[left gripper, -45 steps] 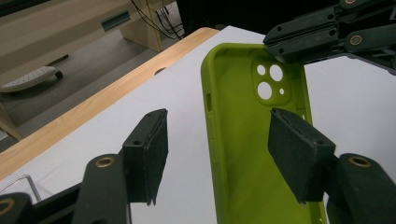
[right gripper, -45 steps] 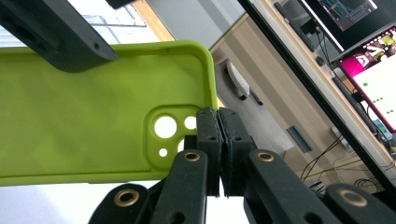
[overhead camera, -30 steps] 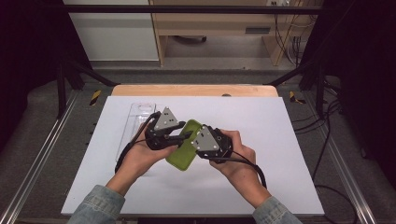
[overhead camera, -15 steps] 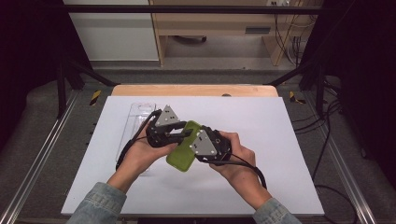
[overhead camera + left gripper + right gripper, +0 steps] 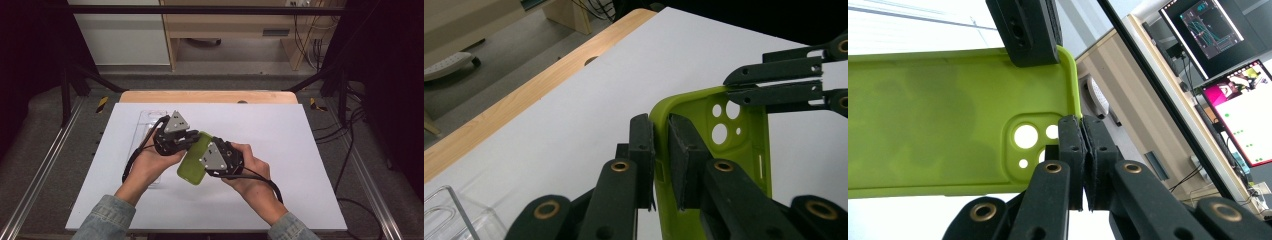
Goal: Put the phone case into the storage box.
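One green phone case (image 5: 192, 161) is held clear above the white table (image 5: 300, 150) between two claws, near the middle of the table's near half. The left claw (image 5: 661, 160) has just been closing its jaws, and in the left gripper view they stand on either side of the case's thin side wall, one pad (image 5: 642, 150) outside and one inside, with a sliver of gap showing on the inner side, so the pinch looks close but I cannot tell that both pads press. The right claw (image 5: 1082, 150) has its two jaws pressed together on the case's rim beside the camera cut-out, where four round holes can be counted: two large, two small. In the right gripper view the case (image 5: 938, 140) shows its smooth back, with the other claw's dark jaw over its upper edge. From above, two hands come in from the bottom, the left hand (image 5: 150, 165) and the right hand (image 5: 250, 170), each in a denim sleeve. One clear plastic tray (image 5: 150, 122) lies on the table just behind the left hand. Two monitors (image 5: 1233, 75) glow far off in the right gripper view
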